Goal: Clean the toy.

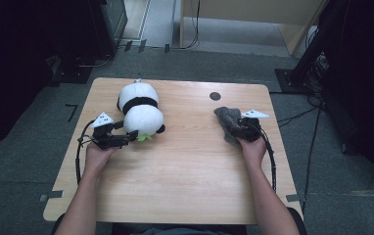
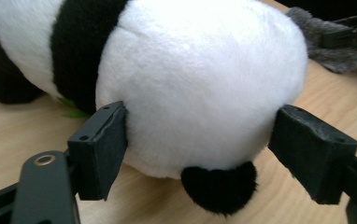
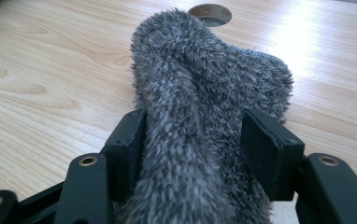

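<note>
A black-and-white plush panda lies on the wooden table at the left. My left gripper is at its near end. In the left gripper view the jaws of the left gripper stand wide on either side of the panda's round white part, the pads at its sides without squeezing it. A grey furry cloth lies at the right, with my right gripper at its near end. Up close, the cloth runs between the parted jaws of the right gripper, loosely.
A round hole sits in the tabletop beyond the cloth. A small green leaf pokes out under the panda. Bare wood spans the middle and near part of the table. Dark equipment and cables stand on the floor around it.
</note>
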`<state>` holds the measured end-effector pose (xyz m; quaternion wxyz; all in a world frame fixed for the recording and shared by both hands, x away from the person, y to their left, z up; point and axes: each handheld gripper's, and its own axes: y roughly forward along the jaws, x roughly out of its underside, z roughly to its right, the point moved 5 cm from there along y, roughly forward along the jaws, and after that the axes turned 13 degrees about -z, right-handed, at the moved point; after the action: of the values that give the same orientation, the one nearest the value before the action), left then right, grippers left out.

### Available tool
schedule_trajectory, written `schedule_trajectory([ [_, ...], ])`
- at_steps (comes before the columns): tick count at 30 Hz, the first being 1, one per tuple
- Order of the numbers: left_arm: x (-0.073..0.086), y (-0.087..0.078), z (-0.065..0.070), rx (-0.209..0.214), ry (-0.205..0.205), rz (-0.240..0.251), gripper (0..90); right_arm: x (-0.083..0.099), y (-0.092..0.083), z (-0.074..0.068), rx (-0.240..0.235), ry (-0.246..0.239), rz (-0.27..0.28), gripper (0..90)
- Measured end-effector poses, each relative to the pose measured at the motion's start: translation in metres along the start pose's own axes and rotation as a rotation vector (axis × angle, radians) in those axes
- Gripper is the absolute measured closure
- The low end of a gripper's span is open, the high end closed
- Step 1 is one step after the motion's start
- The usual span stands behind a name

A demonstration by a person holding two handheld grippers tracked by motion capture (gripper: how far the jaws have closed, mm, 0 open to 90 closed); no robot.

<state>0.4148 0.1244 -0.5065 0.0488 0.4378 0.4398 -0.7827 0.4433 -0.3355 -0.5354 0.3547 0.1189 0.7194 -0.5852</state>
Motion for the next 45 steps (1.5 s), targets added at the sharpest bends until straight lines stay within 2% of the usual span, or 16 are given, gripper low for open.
schedule_trajectory([
  [2, 0.001, -0.002, -0.001, 0.000, 0.005, 0.014, 20.6, -0.001, -0.003, -0.002, 0.001, -0.003, 0.001, 42.3],
  [4, 0.002, -0.002, -0.001, 0.007, -0.009, 0.002, 21.7, -0.002, -0.008, -0.003, -0.014, 0.007, 0.011, 42.2],
  [6, 0.003, -0.004, 0.000, 0.003, 0.005, -0.012, 21.6, -0.004, -0.013, -0.004, -0.032, 0.020, 0.017, 40.6],
  [8, 0.004, -0.007, 0.002, 0.004, 0.019, -0.023, 21.3, -0.005, -0.018, -0.007, -0.073, 0.034, 0.022, 39.7],
  [12, 0.005, -0.014, 0.008, 0.005, 0.031, -0.040, 16.5, -0.006, -0.027, -0.014, -0.079, 0.015, 0.022, 38.7],
  [17, 0.001, -0.021, 0.019, 0.007, 0.053, -0.022, 14.3, -0.005, -0.034, -0.026, -0.080, -0.008, 0.027, 38.7],
  [21, -0.001, -0.026, 0.024, -0.020, 0.055, -0.024, 14.5, -0.003, -0.039, -0.037, -0.078, -0.039, 0.024, 38.7],
  [22, -0.002, -0.027, 0.026, -0.018, 0.061, -0.015, 14.5, -0.003, -0.041, -0.040, -0.086, -0.043, 0.028, 38.7],
  [25, -0.003, -0.033, 0.034, 0.034, 0.062, 0.008, 14.5, 0.000, -0.045, -0.049, -0.121, -0.047, 0.027, 38.7],
  [28, -0.005, -0.035, 0.044, 0.054, 0.070, 0.014, 14.4, 0.003, -0.048, -0.057, -0.134, -0.064, 0.031, 38.7],
  [32, -0.008, -0.031, 0.059, 0.072, 0.104, 0.025, 14.4, 0.006, -0.051, -0.067, -0.145, -0.089, 0.033, 38.6],
  [40, -0.010, -0.013, 0.085, 0.086, 0.147, 0.006, 14.4, 0.013, -0.053, -0.087, -0.179, -0.132, 0.035, 39.2],
  [45, -0.008, 0.005, 0.104, 0.105, 0.185, -0.034, 14.4, 0.016, -0.049, -0.099, -0.193, -0.161, 0.030, 39.2],
])
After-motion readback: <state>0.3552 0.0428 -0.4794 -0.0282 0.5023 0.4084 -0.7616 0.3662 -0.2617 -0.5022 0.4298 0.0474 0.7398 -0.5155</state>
